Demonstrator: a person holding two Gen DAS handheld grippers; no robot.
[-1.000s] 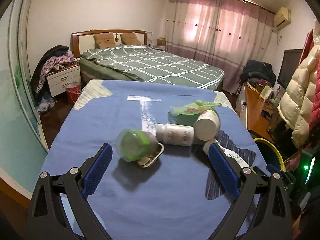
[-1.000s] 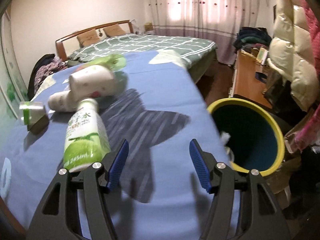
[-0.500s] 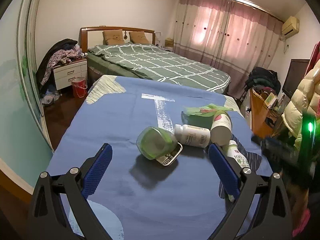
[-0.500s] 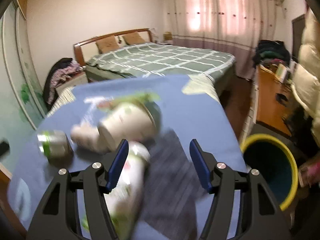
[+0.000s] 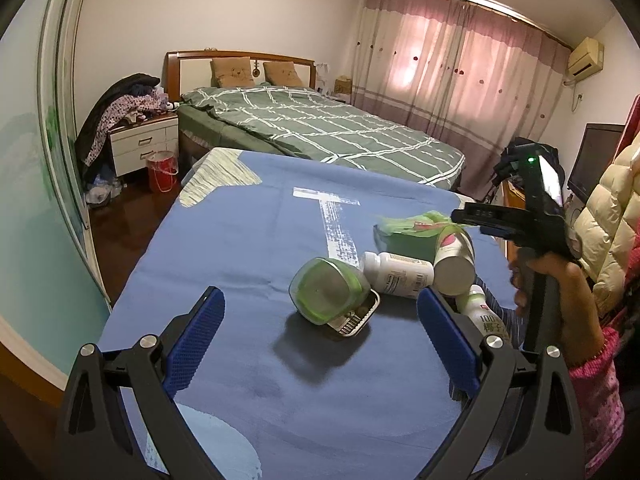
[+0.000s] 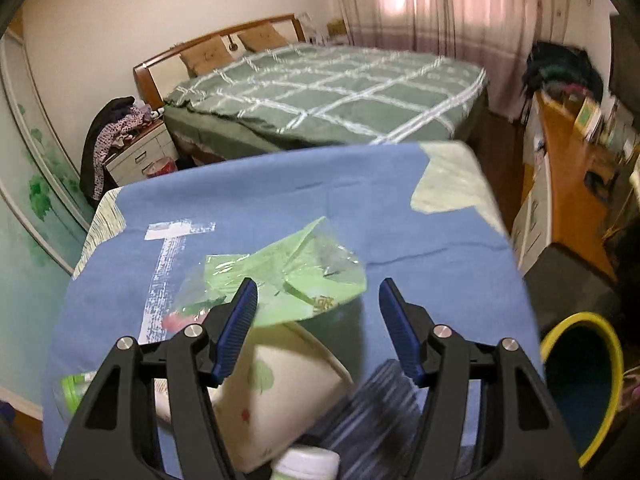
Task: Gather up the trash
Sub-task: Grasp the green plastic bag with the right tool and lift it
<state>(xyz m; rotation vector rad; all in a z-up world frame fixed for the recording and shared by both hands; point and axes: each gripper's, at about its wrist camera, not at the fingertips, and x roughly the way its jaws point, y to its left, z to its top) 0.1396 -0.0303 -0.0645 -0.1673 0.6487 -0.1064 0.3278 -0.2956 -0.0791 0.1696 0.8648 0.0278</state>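
On the blue-clothed table (image 5: 248,248) lies a pile of trash: a green translucent jar (image 5: 328,296) tipped onto a small metal tin (image 5: 360,318), a white pill bottle (image 5: 400,274), a paper cup (image 5: 454,260) on its side, a green wrapper (image 5: 416,226) and a coconut drink bottle (image 5: 486,316). My left gripper (image 5: 319,296) stands open just short of the jar, empty. My right gripper (image 6: 318,286) is open and empty above the wrapper (image 6: 288,276) and the cup (image 6: 280,396). In the left wrist view a hand (image 5: 560,292) holds the right gripper (image 5: 460,218) over the cup.
A bin with a yellow rim (image 6: 580,317) stands on the floor off the table's right edge. A bed (image 5: 320,128) lies beyond the table, a wooden desk (image 6: 572,184) to the right and a nightstand (image 5: 144,144) with a red bucket (image 5: 162,170) far left.
My right gripper has swung from beside the bin across the table and now hangs over the cup and wrapper. The left gripper has shifted only slightly. Both stay open.
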